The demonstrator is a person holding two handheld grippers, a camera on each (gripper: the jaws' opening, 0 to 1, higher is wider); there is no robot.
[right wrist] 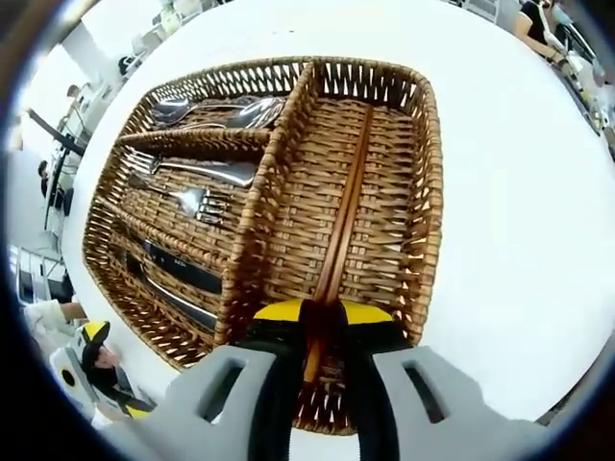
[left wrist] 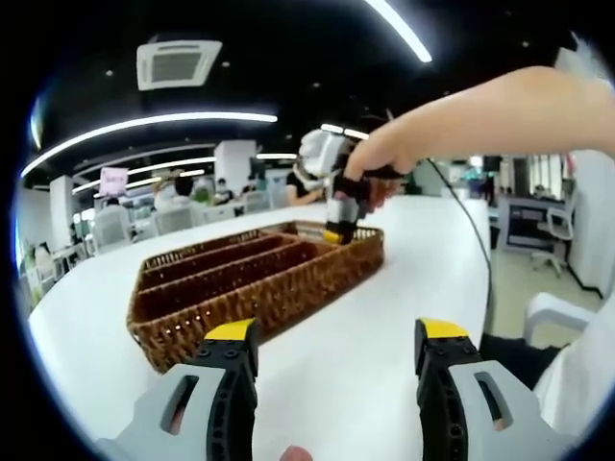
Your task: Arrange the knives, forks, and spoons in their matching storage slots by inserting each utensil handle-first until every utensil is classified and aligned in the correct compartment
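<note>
A brown wicker cutlery basket [left wrist: 240, 298] lies on the white table. In the right gripper view its rim [right wrist: 432, 192] frames a wide compartment and several narrow slots. Spoons [right wrist: 226, 113] lie in the far slot, forks [right wrist: 197, 202] in the one beside it, dark-handled knives [right wrist: 178, 269] in the near slots. My right gripper [right wrist: 322, 331] is shut on a thin brown wooden stick [right wrist: 348, 192] that runs along the wide compartment. From the left gripper view, that right gripper [left wrist: 341, 230] hangs over the basket's far end in a person's hand. My left gripper [left wrist: 336, 351] stands open, short of the basket, holding nothing.
The white table [left wrist: 413, 279] stretches around the basket. A black cable [left wrist: 476, 230] trails from the right gripper across it. Office chairs and seated people are beyond the far edge. The left gripper [right wrist: 115, 375] sits off the basket's corner.
</note>
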